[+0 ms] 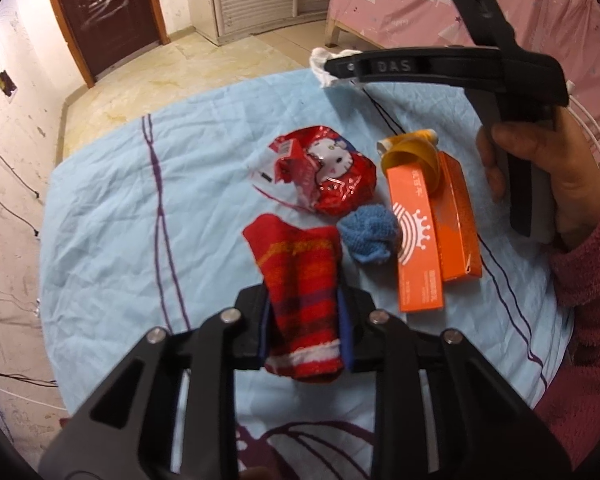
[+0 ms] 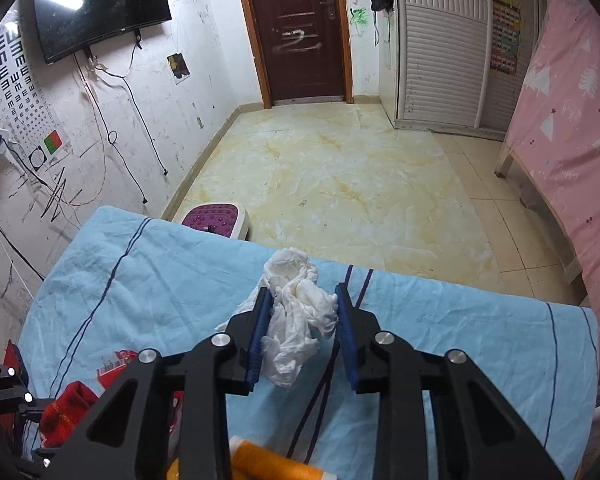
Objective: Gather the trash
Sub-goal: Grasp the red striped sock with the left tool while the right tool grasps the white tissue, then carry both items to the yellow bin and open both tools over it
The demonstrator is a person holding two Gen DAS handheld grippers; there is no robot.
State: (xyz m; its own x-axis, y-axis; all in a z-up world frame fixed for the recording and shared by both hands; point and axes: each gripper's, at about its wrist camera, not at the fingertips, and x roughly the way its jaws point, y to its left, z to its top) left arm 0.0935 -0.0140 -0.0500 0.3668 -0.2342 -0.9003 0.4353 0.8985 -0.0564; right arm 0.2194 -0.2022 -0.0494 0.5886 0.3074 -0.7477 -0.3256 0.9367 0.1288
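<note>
Trash lies scattered on a light-blue bedsheet point(image 1: 112, 184) spread over a raised surface. Left gripper point(image 1: 306, 328) points steeply down, blue pads pressed against both sides of a red striped sock point(image 1: 300, 280); sock pinched, its white-banded cuff nearest the camera. Just beyond the sock: a small blue cloth wad point(image 1: 370, 236), touching or nearly touching it. Behind those, mid-sheet, a crumpled red foil wrapper point(image 1: 332, 172) with a cartoon cat print. Beside the wad, toward the person's side, two orange cartons point(image 1: 420, 248) lie side by side, a yellow cup-shaped piece point(image 1: 414, 158) resting at their far end.

Right gripper point(image 2: 302, 316) sits at the sheet's far edge, held by a hand point(image 1: 540, 184) in a pink fleece sleeve point(image 1: 584, 280). A crumpled white tissue point(image 2: 296, 308) lies between its pads; left pad touches the paper, right pad looks just clear of it. Grip not confirmed.
</note>
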